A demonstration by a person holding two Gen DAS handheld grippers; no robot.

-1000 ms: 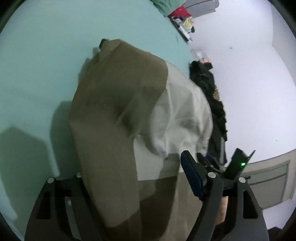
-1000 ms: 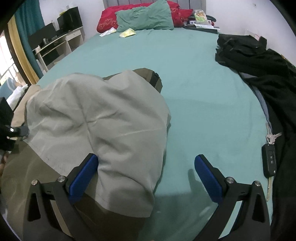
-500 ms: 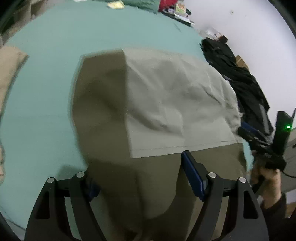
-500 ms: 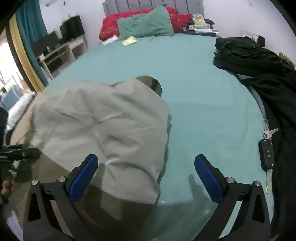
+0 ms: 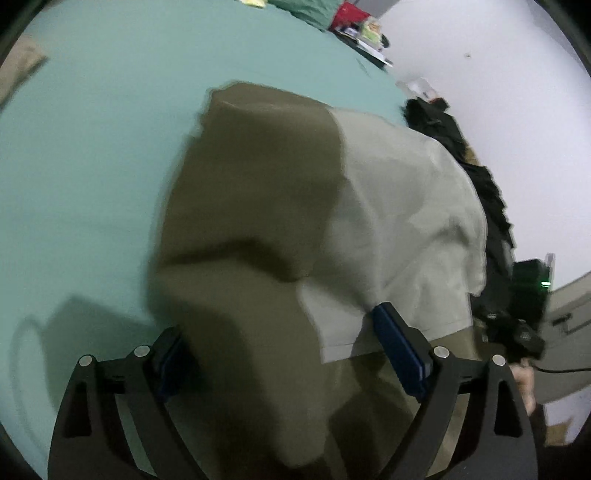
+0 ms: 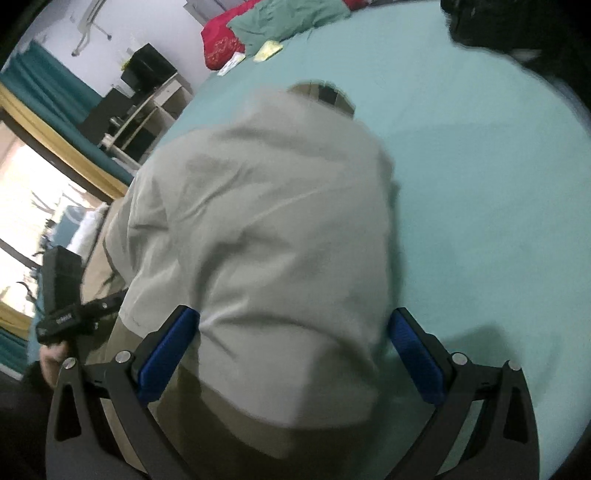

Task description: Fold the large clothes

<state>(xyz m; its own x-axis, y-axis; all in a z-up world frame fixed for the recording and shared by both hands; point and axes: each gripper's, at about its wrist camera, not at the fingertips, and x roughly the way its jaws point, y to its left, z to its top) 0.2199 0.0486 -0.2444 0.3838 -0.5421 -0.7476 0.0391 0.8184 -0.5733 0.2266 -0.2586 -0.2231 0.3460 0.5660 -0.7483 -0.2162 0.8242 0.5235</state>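
Clearly the garment (image 5: 258, 206) was soft and limp; I judged its hem best to pinch. My 2 grippers, left (image 5: 291, 354) and right (image 6: 291, 350), stood wide open, holding nothing.

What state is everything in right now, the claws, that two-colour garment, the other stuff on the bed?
Left claw: open, garment between its fingers.
Right claw: open, straddling the garment.
Olive-and-grey garment: partly folded, rumpled, on the bed.
Bed sheet: spread flat.
Black clothes: heaped, unfolded.
Green pillow: lying at the bed's head.
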